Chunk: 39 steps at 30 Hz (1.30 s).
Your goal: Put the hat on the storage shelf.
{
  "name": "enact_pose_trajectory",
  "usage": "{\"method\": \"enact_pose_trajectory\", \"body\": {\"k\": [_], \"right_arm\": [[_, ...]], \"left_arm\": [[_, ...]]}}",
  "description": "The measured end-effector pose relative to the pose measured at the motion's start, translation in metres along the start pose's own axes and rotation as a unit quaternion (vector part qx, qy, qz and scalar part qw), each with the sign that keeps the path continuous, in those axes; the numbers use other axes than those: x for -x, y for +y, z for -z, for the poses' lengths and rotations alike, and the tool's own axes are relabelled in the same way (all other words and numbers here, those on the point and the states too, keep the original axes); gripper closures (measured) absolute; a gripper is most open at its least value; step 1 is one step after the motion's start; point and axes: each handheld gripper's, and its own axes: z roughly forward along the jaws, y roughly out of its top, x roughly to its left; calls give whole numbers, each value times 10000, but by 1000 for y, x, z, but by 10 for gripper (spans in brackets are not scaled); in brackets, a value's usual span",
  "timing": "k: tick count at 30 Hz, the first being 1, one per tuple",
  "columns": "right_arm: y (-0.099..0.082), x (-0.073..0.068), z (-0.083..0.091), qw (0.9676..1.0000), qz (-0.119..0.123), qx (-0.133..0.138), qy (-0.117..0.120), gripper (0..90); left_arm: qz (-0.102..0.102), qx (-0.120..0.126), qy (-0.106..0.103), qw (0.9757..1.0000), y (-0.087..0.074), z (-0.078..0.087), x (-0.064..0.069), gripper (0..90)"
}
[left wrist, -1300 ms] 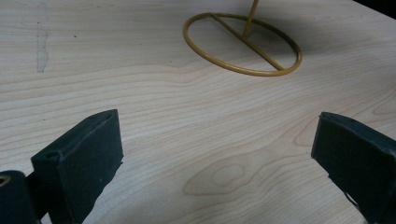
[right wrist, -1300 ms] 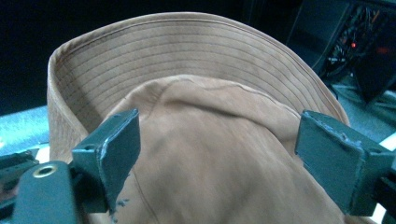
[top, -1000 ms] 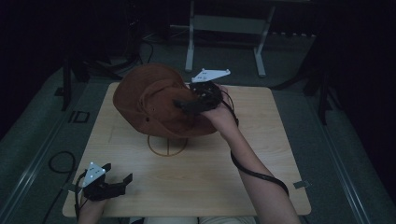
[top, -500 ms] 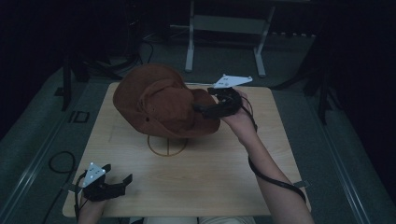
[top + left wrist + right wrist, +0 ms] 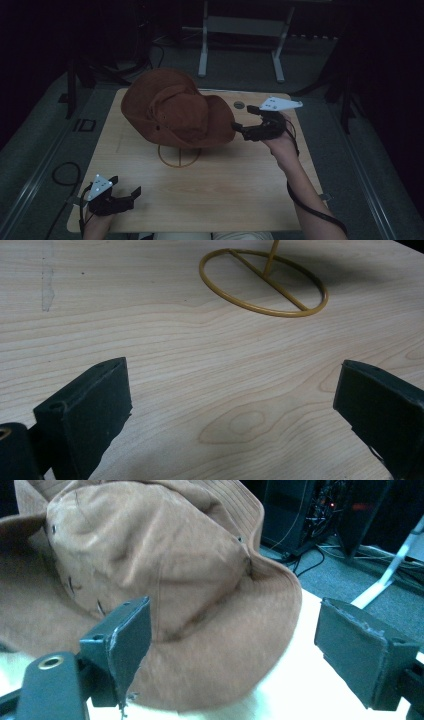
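Between your right gripper's [image 5: 239, 129] parted black jaws, nothing is being held; they are sitting just off the floppy brim of the brown suede wide-brimmed hat [image 5: 175, 112], which is perching tilted on the thin yellow wire stand [image 5: 179, 155] at the middle of the pale wooden tabletop [image 5: 225, 185]. Judging by that gap, you are either releasing or lining up a pinch, so be keeping the jaws level with the brim and moving slowly to avoid tipping the stand. Near the tabletop's front edge, your left gripper [image 5: 131, 194] is resting idle, jaws spread wide.
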Motion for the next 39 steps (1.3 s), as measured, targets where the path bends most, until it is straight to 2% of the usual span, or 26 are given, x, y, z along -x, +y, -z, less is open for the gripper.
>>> {"method": "enact_pose_trajectory", "body": {"k": [5, 8, 11, 16, 20, 25, 28, 30, 33, 35, 37, 39], "right_arm": [[-25, 10, 13, 9998, -151, 55, -86, 149], [-39, 15, 18, 9997, -182, -3, -163, 150], [-56, 18, 21, 9993, -319, -32, -169, 151], [-86, 19, 22, 9984, -518, -129, -211, 151], [-109, 19, 19, 9977, -532, -301, -277, 150], [-136, 17, 21, 9975, -625, -167, -282, 143], [-151, 14, 23, 9976, -506, -210, -417, 141], [-160, 14, 24, 9970, -522, -296, -495, 141], [-172, 14, 25, 9964, -521, -416, -515, 136], [-181, 13, 25, 9963, -591, -452, -440, 130], [-189, 10, 26, 9967, -458, -495, -462, 130], [-195, 9, 27, 9966, -425, -539, -448, 130]], "left_arm": [[-20, -11, 6, 10000, 0, 0, 0, 25], [-26, -18, 10, 10000, 0, -1, 1, 25], [-35, -22, 11, 10000, 0, -1, 1, 25], [-39, -26, 15, 10000, 0, -1, 1, 25], [-47, -35, 14, 10000, 0, -1, 1, 25], [-85, -37, 31, 10000, 0, -1, 2, 25], [-81, -37, 32, 10000, 0, -2, 2, 25], [-77, -39, 32, 10000, 0, -2, 2, 25], [-70, -37, 58, 10000, 1, -1, 3, 25], [-93, -17, 62, 9999, 1, -1, 3, 25], [-113, -23, 68, 9999, 1, -1, 4, 25], [-139, -37, 81, 9999, 1, -2, 4, 25]]}}
